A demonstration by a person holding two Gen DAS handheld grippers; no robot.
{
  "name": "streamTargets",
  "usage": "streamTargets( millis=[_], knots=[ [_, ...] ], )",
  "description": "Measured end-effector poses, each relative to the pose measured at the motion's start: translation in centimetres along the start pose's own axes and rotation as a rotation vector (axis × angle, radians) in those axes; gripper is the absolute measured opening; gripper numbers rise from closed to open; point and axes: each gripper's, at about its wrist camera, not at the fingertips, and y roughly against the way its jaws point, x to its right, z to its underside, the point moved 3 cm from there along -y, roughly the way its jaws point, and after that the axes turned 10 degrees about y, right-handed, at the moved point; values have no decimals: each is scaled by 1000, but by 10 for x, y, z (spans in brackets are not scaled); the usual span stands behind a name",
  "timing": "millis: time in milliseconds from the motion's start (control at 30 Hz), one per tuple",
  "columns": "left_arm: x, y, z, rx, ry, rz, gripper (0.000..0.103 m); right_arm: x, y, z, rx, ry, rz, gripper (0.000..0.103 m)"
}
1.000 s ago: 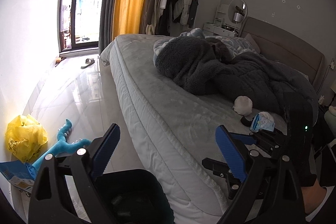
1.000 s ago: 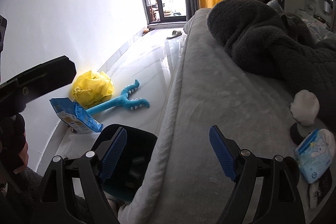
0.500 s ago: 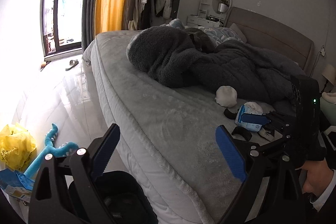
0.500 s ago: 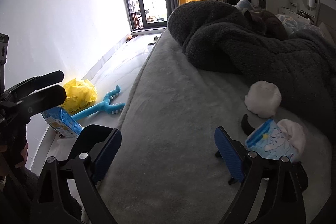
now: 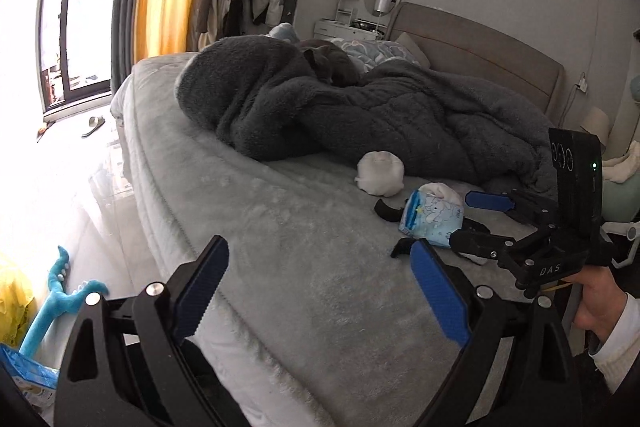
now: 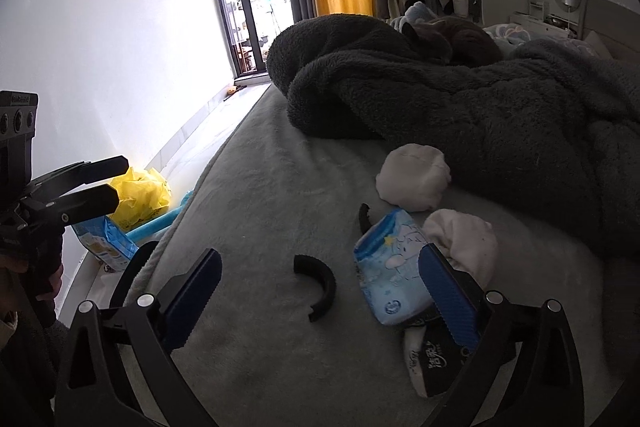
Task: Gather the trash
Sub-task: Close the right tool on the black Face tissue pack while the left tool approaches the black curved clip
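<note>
Right wrist view: the right gripper [image 6: 320,301] is held wide open and empty over the grey bed [image 6: 256,187], with the blue tissue pack [image 6: 390,273] just inside its right finger and a black curved clip [image 6: 318,285] lying between the fingers. White crumpled wads [image 6: 414,181] are seen just beyond, against the dark blanket [image 6: 480,99]. The left gripper [image 5: 320,297] is likewise spread wide, holding nothing. The approach step is judged to be in hand; next, one piece must be centred between the fingers and closed upon.
</note>
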Motion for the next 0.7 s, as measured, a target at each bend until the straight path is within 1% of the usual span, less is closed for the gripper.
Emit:
streamTargets(
  millis=[133, 233, 433, 533, 700],
  knots=[
    [13, -14, 3, -19, -26, 21, 94, 10, 4, 10, -5, 16, 3, 100],
    [21, -27, 8, -36, -54, -4, 94, 21, 5, 20, -9, -3, 9, 100],
    [30, -46, 13, -64, -47, 25, 94, 46, 5, 37, -39, -33, 37, 100],
    [35, -54, 17, -85, -41, 38, 94, 58, 4, 45, -54, -66, 30, 100],
    [42, -64, 22, -110, -52, 57, 94, 68, 1, 55, -78, -65, 36, 100]
  ],
)
